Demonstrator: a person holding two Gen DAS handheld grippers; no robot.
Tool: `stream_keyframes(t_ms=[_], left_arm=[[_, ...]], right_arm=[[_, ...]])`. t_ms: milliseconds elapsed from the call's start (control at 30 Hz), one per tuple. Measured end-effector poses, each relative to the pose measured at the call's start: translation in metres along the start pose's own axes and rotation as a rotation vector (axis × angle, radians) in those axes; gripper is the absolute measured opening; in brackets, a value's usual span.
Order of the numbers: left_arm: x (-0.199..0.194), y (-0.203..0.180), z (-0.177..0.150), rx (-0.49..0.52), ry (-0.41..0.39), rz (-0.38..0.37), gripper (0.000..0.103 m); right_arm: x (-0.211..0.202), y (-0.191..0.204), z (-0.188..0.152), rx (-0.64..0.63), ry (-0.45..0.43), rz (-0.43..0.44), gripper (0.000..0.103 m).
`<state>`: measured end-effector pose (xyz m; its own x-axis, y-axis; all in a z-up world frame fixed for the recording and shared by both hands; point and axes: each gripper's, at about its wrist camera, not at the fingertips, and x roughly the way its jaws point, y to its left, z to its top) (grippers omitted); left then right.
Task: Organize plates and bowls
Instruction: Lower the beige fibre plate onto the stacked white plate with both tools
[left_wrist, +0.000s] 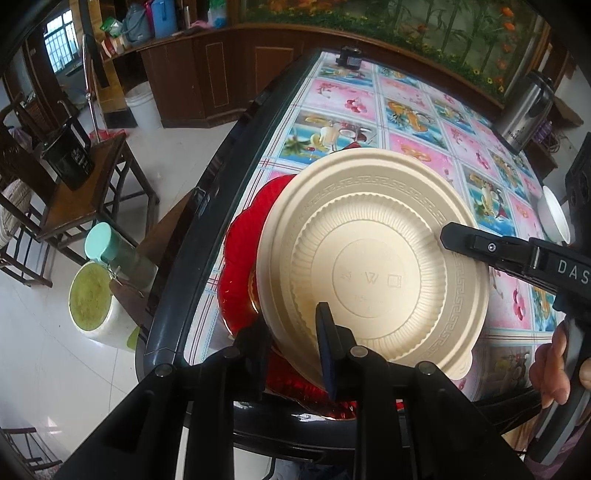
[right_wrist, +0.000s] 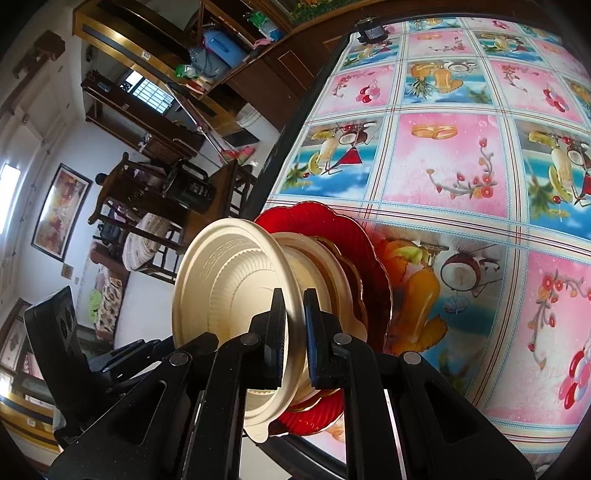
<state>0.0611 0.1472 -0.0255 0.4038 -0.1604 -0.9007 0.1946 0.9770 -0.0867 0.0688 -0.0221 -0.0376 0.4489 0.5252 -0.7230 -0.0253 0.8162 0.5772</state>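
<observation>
A cream ribbed bowl (left_wrist: 369, 240) (right_wrist: 221, 280) hangs just over a stack at the table's near left corner, carried between both grippers. My left gripper (left_wrist: 291, 343) straddles its near rim, one pad inside and one finger under the wall, and both touch it. My right gripper (right_wrist: 295, 332) is shut on the opposite rim, and its tip (left_wrist: 454, 236) shows in the left wrist view. Below are a second cream bowl (right_wrist: 295, 254), an amber glass plate (right_wrist: 354, 284) and a red scalloped plate (left_wrist: 240, 266) (right_wrist: 332, 221). I cannot tell whether the upper bowl rests in the lower one.
The table (left_wrist: 406, 110) has a fruit-print cloth and a dark raised edge (left_wrist: 192, 240) close to the stack. A steel thermos (left_wrist: 524, 110) and a white bowl (left_wrist: 554, 218) stand at the right. Chairs, a black kettle (left_wrist: 70, 158) and a green-lidded jar (left_wrist: 107, 243) sit off the left edge.
</observation>
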Motion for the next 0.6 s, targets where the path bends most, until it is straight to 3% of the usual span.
stream_keyframes(t_ms=[133, 200, 300, 467, 600], left_arm=[[0.002, 0.0, -0.002, -0.004, 0.005, 0.003, 0.031], [-0.003, 0.003, -0.004, -0.016, -0.007, 0.02, 0.047], [-0.01, 0.01, -0.004, -0.041, -0.028, 0.026, 0.059], [-0.019, 0.023, -0.008, -0.093, -0.061, 0.019, 0.063], [-0.027, 0.023, -0.009, -0.096, -0.096, 0.07, 0.063]], right_arm=[[0.007, 0.0, -0.002, -0.016, -0.004, -0.03, 0.009], [0.008, 0.0, -0.003, -0.019, -0.008, -0.036, 0.009], [0.01, 0.0, -0.003, -0.034, -0.01, -0.054, 0.009], [0.013, -0.002, -0.003, -0.037, -0.005, -0.045, 0.013], [0.01, 0.001, -0.004, -0.058, -0.011, -0.04, 0.013]])
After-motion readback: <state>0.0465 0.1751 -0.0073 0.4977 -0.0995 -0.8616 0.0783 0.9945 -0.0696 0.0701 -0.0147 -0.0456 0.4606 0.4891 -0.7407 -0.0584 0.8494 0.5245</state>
